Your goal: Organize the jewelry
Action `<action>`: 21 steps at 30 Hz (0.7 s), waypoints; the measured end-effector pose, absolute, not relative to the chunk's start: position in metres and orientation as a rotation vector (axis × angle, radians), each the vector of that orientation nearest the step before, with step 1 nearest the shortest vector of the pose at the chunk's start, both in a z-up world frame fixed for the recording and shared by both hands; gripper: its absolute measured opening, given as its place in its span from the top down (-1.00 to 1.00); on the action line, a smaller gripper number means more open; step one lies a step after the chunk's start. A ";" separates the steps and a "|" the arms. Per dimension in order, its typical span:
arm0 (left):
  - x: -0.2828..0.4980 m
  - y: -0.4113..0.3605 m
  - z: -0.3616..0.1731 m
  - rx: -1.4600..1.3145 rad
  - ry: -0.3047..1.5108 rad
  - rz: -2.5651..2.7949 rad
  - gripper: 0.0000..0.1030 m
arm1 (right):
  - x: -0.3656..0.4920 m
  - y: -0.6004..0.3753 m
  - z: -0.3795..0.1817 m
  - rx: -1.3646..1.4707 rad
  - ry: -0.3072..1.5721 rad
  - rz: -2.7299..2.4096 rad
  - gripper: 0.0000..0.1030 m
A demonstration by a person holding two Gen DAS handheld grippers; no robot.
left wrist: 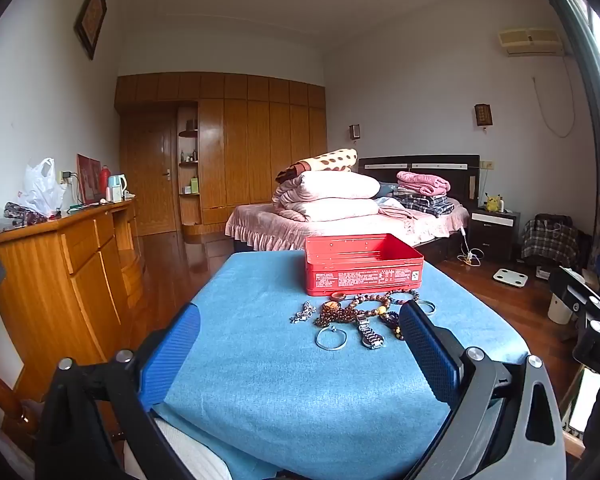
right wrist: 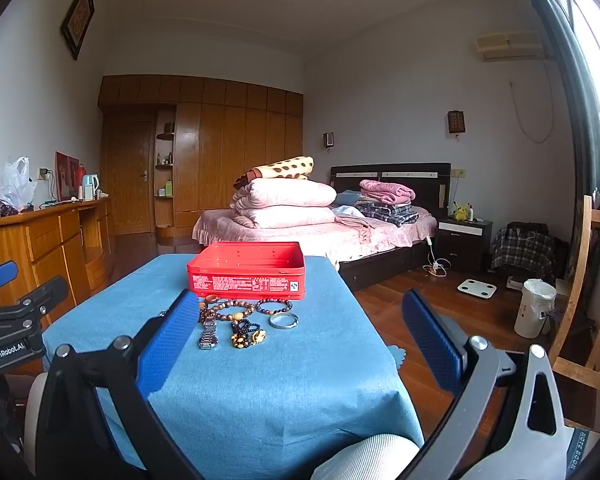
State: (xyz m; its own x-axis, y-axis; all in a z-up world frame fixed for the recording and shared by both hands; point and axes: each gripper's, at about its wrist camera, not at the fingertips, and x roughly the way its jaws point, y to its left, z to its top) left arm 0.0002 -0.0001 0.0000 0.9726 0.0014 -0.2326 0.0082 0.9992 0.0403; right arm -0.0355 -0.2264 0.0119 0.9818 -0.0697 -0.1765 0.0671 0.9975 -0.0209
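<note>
Currently both the left gripper (left wrist: 300, 350) and right gripper (right wrist: 300, 334) hover spread wide and empty above the blue cloth (left wrist: 260, 380); jewelry (right wrist: 240, 320) lies before the red tin (right wrist: 247, 274)

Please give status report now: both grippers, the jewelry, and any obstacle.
Left gripper and right gripper open, empty. Beaded bracelets, metal watch, silver bangles loose on blue cloth; open red tin box behind. No obstacle.

Jewelry (left wrist: 356, 316) before tin (left wrist: 364, 264); both on table (left wrist: 240, 360)
</note>
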 end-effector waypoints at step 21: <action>0.000 0.000 0.000 0.038 0.234 -0.006 -0.89 | -0.036 -0.225 0.012 -0.019 0.176 -0.069 -0.90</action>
State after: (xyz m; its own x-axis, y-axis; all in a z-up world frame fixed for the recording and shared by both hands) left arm 0.0000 0.0000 0.0000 0.9728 -0.0019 -0.2316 0.0107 0.9993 0.0369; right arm -0.0356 -0.2250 0.0119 0.9822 -0.0698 -0.1746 0.0665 0.9975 -0.0246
